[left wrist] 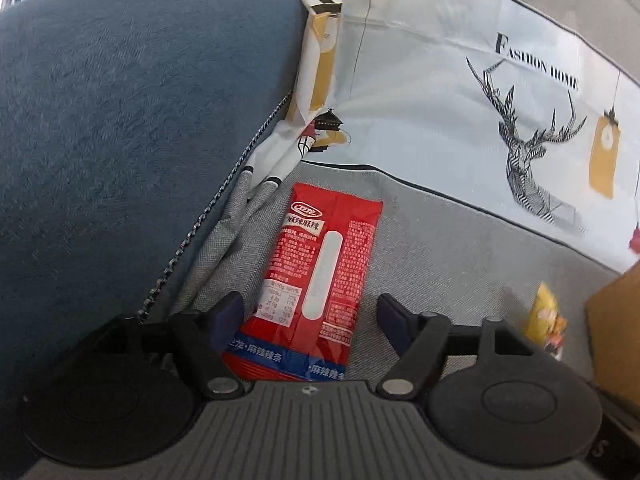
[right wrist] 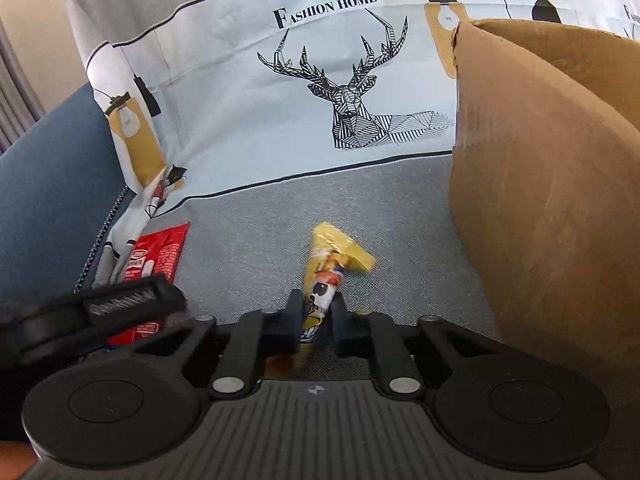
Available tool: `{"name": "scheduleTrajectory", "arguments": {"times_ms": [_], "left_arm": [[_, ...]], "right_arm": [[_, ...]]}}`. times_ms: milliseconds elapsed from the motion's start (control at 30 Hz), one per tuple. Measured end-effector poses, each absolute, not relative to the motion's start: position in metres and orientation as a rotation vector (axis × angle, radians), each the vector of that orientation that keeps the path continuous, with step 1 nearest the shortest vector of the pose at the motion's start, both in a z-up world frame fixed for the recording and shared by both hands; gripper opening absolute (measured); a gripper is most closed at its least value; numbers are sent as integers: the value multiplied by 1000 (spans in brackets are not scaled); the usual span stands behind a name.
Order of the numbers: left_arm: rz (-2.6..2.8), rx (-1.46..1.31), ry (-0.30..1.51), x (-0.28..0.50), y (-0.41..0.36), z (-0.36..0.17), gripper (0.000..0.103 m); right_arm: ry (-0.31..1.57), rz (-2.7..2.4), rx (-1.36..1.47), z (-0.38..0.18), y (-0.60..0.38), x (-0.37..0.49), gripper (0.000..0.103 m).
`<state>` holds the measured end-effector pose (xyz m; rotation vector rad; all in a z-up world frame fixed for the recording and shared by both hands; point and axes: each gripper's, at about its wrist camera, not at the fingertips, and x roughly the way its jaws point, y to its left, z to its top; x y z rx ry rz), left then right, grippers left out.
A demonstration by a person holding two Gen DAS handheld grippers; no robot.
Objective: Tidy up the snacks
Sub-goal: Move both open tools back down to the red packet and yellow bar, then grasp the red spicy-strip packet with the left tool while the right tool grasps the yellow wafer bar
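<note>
Right gripper (right wrist: 318,312) clamps yellow packet (right wrist: 328,276), lower end hidden; label blurred.

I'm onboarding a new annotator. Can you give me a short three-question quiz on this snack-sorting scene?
1. True or false: the left hand-held gripper is clamped on the red snack packet.
2. What does the right hand-held gripper pinch? A) yellow snack packet B) cardboard box C) deer-print cloth
3. Which words are printed above the deer?

Key: 1 false, its jaws stand open around the packet; 2 A; 3 "Fashion Home".
</note>
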<state>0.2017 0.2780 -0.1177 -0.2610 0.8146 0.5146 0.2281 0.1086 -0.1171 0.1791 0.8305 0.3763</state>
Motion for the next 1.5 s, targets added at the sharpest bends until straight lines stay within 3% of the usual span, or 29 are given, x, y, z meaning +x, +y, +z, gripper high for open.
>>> {"name": "scheduleTrajectory", "arguments": {"times_ms": [67,267,800,1300,1433,1500], "left_arm": [[512,-263,809,198,278,-114,50],[497,-327,809,177,278,-102,40],[379,-435,794,46,238,-46,40],[383,-477,1043,34,230,-84,44],[388,-462,1054,40,230,-88,54],[394,-449,1062,44,229,-91,57]], "right_arm": [[806,384,156,-113,109,224,8],[778,431,115,-97,102,209,8],[863,683,-48,-61,56,93,5],[971,732,-247,-91,48,63,8],[980,731,-226,-92,50,68,16],[979,725,-216,-93,51,71,26]]}}
